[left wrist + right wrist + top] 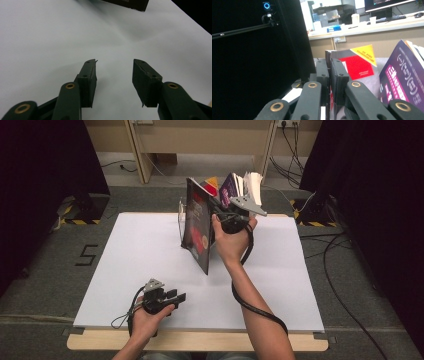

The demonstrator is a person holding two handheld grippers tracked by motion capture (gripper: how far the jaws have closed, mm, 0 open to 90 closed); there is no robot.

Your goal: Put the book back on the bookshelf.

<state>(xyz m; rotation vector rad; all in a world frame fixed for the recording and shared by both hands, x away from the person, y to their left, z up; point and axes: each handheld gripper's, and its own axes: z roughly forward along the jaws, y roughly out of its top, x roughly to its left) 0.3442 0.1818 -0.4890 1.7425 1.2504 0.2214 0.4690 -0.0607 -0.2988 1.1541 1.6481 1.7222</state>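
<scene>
**Right claw pinching dark book**

Left claw (179, 296) sits idle near bench (130, 255) front edge, jaws half open, holding nothing. Right claw (216, 206) clamps dark book (196, 227) by its top edge, tilted at bench rear beside purple book (402, 80).

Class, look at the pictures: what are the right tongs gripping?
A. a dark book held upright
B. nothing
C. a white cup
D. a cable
A: the right tongs pinch the top edge of the dark book, which stands upright over the table.
</scene>
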